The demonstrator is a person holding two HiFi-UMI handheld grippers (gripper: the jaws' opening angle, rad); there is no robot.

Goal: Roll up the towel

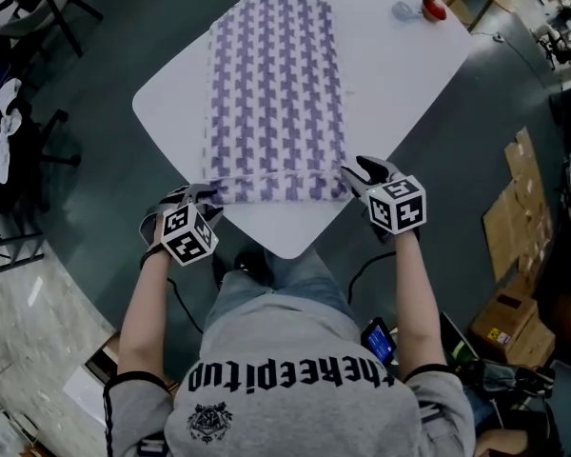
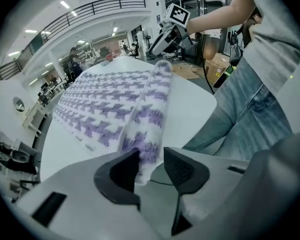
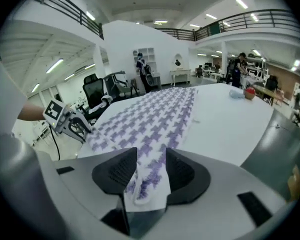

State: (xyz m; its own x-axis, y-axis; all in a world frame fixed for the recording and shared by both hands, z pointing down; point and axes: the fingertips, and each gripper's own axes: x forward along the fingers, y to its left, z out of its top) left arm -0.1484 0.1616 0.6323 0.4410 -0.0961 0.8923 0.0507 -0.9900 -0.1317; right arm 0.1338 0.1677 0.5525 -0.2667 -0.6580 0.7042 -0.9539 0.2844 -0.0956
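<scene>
While the towel's (image 1: 276, 93) rolled near edge lies along the front of the white table (image 1: 409, 74), the left gripper (image 2: 151, 156) and right gripper (image 3: 150, 156) stand at its ends, jaws parted loosely around the cloth. Beyond the roll, the rest lies flat.

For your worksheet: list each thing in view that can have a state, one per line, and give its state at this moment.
Towel: mostly flat on the table, only its near edge rolled up.
Left gripper: open, the towel's rolled end between its jaws.
Right gripper: open, a towel corner loose between its jaws.
</scene>
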